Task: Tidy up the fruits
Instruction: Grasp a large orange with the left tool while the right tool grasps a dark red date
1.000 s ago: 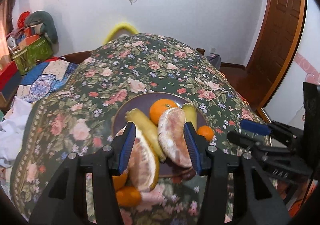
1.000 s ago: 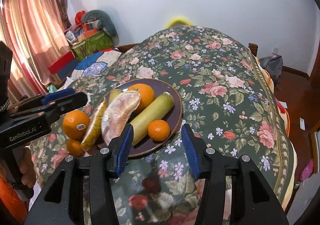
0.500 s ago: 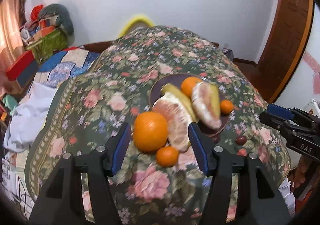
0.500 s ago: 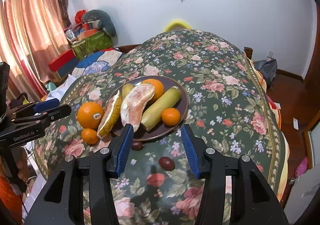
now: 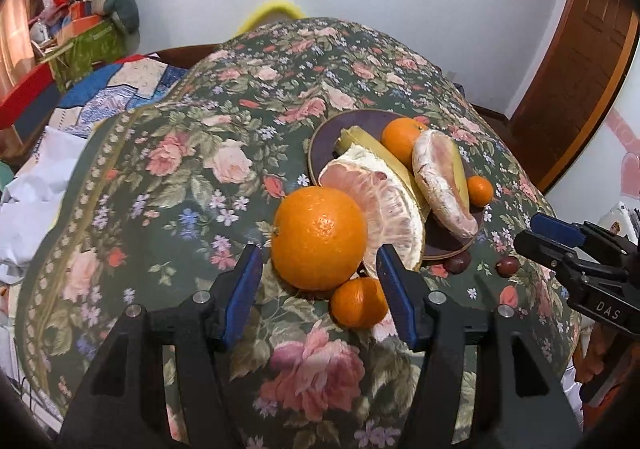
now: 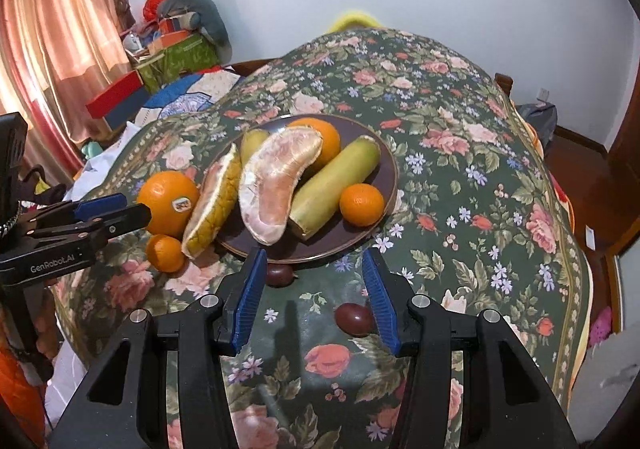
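A big orange [image 5: 320, 237] lies on the floral cloth left of the dark plate [image 5: 320, 141]. It sits between the fingers of my left gripper [image 5: 320, 289], which is open and not touching it. A small mandarin [image 5: 358, 303] rests just in front of the orange. A rind-on pomelo wedge [image 6: 212, 209] leans on the plate's rim. On the plate are a peeled pomelo piece [image 6: 276, 185], an orange [image 6: 326, 137], long green fruit [image 6: 340, 181] and a mandarin [image 6: 361, 204]. My right gripper [image 6: 316, 301] is open above the cloth, with a dark red fruit [image 6: 354, 319] by its right finger.
A second dark red fruit [image 6: 280, 275] lies at the plate's near rim. The floral table [image 6: 460, 129] drops off at the left towards bedding and boxes [image 6: 176, 57]. A wooden door [image 5: 580, 69] stands at the right.
My left gripper swung left and sank from over the pomelo pieces on the plate to the big orange, its jaws wider. My right gripper drew back, bringing the two dark fruits into view.
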`<state>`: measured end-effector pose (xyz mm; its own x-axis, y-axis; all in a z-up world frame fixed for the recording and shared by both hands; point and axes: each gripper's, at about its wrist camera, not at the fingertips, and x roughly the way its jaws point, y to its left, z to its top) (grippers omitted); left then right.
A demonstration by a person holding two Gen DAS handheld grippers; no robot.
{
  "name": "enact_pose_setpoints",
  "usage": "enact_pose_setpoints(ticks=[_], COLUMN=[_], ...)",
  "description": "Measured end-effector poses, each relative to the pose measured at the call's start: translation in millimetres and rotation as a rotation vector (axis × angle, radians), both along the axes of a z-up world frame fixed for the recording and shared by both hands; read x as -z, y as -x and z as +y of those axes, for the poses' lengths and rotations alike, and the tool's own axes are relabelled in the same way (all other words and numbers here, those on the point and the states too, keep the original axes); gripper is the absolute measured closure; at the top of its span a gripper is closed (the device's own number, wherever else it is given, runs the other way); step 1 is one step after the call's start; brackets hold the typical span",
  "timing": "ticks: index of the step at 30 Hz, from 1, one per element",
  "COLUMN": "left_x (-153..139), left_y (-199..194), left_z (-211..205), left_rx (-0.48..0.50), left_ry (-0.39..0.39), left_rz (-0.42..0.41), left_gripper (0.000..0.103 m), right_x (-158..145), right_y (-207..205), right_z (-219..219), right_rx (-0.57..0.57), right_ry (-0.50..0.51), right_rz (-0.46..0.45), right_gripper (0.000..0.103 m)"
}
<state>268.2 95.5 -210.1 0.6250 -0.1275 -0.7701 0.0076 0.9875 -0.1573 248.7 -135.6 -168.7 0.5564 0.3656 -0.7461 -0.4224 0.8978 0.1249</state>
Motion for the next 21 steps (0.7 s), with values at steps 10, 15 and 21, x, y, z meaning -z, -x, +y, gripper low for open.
enact_pose_setpoints(ticks=[10, 15, 21], left_x=[16, 17, 15], left_y=[-20, -20, -17], left_z=[-2, -2, 1], left_rx=[-0.009, -0.016, -0.021], left_ry=[0.010, -0.002, 0.016], left_rz=[-0.005, -0.024, -0.017], left_gripper=[0.044, 0.043, 0.044], right_x=[23, 33, 36], right_y=[-3, 3, 6], right_z=[-21, -24, -16], right_rx=[0.049, 0.049, 0.023], right_ry=[0.005, 0.000, 0.016], right_rz=[0.083, 0.119, 0.111], right_gripper=[0.057, 0.057, 0.069])
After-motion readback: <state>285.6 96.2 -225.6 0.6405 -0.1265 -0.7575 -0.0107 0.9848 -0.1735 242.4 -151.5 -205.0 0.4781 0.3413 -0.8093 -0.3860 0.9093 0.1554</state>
